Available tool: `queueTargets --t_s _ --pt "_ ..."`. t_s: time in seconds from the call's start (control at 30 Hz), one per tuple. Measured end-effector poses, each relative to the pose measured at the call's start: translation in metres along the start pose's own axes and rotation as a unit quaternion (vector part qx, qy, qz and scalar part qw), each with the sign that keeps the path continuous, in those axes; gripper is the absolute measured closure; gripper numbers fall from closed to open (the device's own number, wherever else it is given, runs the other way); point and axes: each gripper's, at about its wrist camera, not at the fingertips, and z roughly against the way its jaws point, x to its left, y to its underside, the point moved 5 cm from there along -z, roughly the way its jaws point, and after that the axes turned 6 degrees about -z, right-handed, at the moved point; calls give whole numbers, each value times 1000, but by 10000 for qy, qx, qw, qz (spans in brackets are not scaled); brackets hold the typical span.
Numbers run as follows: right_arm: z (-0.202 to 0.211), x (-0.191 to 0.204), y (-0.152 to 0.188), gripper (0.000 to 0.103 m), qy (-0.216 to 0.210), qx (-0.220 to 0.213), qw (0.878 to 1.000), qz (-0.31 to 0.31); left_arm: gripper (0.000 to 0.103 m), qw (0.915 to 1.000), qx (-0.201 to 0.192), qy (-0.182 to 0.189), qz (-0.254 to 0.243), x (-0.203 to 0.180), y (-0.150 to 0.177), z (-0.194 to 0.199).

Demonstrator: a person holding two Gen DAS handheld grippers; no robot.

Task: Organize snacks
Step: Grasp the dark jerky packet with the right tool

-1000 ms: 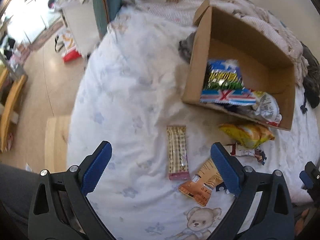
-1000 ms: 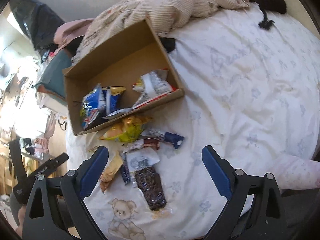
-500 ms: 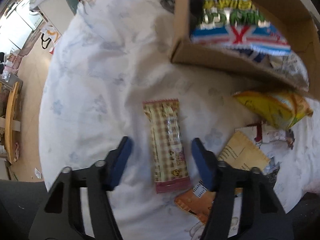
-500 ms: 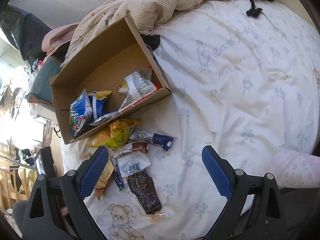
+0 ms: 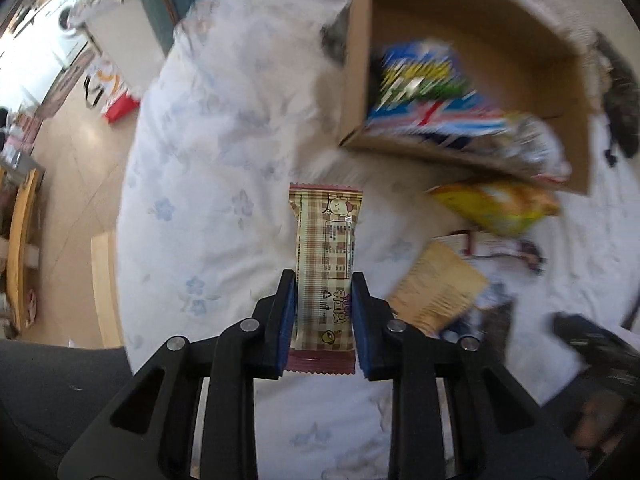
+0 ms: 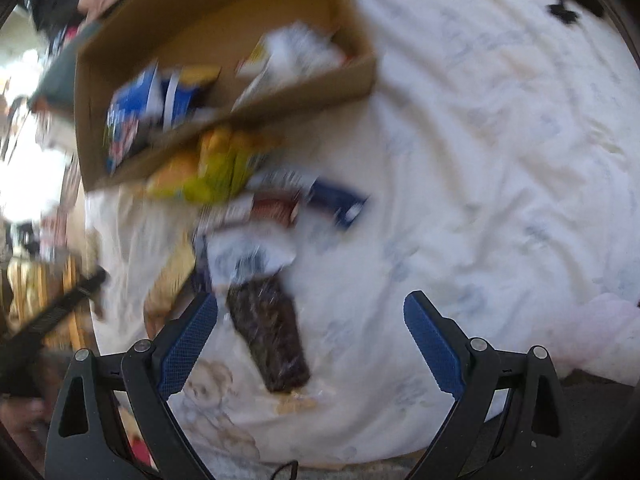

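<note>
Fingers (image 5: 285,312) clamping plaid bar (image 5: 325,264), box (image 5: 356,80) beyond

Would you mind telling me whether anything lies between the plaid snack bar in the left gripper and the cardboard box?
Nothing visible does. The left gripper is shut on the plaid snack bar, and only bare bedsheet shows between it and the near wall of the cardboard box. The yellow bag lies off to the right.

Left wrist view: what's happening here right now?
The left gripper has its jaws shut on a plaid snack bar. The cardboard box ahead already holds a few snack bags. The right gripper hangs open over the loose snacks on the bedsheet, nearest a dark brown packet, holding nothing.
</note>
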Motion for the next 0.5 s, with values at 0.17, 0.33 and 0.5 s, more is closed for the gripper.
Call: queueTargets --t_s 0.17,0.33,0.5 --pt "-30 18 15 6 371 465 9971 484 81 9985 -418 94 -326 3 10 41" --pt "-57 34 32 6 809 795 9877 1079 81 9993 -237 131 -245 0 16 32" --pt "-68 39 39 7 1147 805 9795 1446 81 9993 -262 214 -178 -4 13 30"
